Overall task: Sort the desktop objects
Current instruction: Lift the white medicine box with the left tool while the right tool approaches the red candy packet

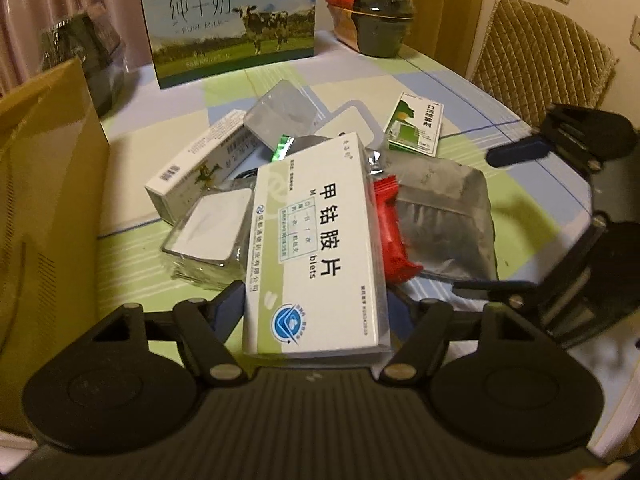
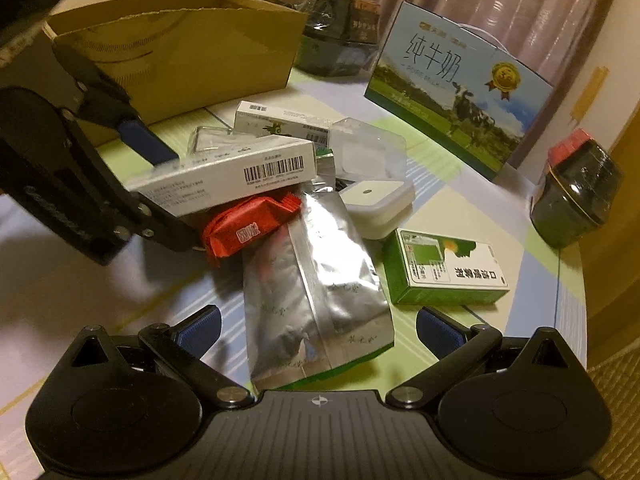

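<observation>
Left gripper [image 1: 316, 312]: its jaws are closed on the near end of a white-and-pale-green flat cardboard medicine box [image 1: 316, 240], whose long axis runs straight away from the wrist camera, far end lying over the pile. Right gripper [image 2: 318, 328]: its jaws stand wide apart, the near end of a crinkled silver foil pouch [image 2: 316, 280] lying between them untouched; the pouch's long axis also points away from its camera. Beside the pouch, a red crimped snack wrapper [image 2: 244, 228] lies just under the held box's edge, and a green-and-white small carton [image 2: 444, 268] rests flat to the right, apart from the pile. Farther back: a white lidded plastic tub [image 2: 378, 204], a clear plastic case [image 1: 208, 232] and a long white carton with a green motif [image 1: 196, 168]. The desk [image 1: 132, 152] is round-edged, covered with a pastel green, blue and cream checked cloth. At its far side stand an open brown corrugated cardboard box [image 2: 180, 52], a blue-and-green milk gift carton printed with a cow [image 1: 232, 20] and dark shrink-wrapped bowl packs [image 1: 380, 12]. Behind: pink curtains [image 2: 520, 4] and a quilted beige chair back [image 1: 540, 52].
</observation>
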Demonstrator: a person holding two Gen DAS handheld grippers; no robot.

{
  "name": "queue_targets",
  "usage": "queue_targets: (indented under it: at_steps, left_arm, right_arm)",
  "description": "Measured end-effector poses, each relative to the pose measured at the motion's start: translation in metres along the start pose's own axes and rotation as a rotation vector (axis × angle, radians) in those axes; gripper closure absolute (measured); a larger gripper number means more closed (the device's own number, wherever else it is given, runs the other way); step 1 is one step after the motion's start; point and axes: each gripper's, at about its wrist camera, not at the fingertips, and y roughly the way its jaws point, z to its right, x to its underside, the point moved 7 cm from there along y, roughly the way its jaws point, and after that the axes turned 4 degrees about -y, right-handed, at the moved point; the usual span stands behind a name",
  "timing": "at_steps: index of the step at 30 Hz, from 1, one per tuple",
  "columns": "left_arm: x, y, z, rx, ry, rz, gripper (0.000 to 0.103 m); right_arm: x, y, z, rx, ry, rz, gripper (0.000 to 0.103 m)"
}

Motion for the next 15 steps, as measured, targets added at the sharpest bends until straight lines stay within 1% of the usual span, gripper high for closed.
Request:
queue_targets:
  at_steps: [5, 9, 12, 15]
  left_arm:
    - [0.013, -0.02, 0.0, -0.036, 0.037, -0.014, 0.034]
    - [0.033, -0.037, -0.001, -0.044, 0.075, -0.024, 0.034]
    - [0.05, -0.044, -0.004, -0.068, 0.096, -0.047, 0.034]
    - [0.064, -0.046, -0.008, -0.082, 0.083, -0.068, 0.034]
  right_arm:
    - [0.0, 0.009, -0.006, -0.013, -0.031, -0.014, 0.002]
    - [-0.001, 0.015, -0.01, -0.021, -0.044, -0.02, 0.002]
    - [-0.005, 0.015, -0.01, -0.005, -0.038, -0.009, 0.002]
    - [-0.011, 0.009, -0.01, 0.027, -0.035, 0.014, 0.002]
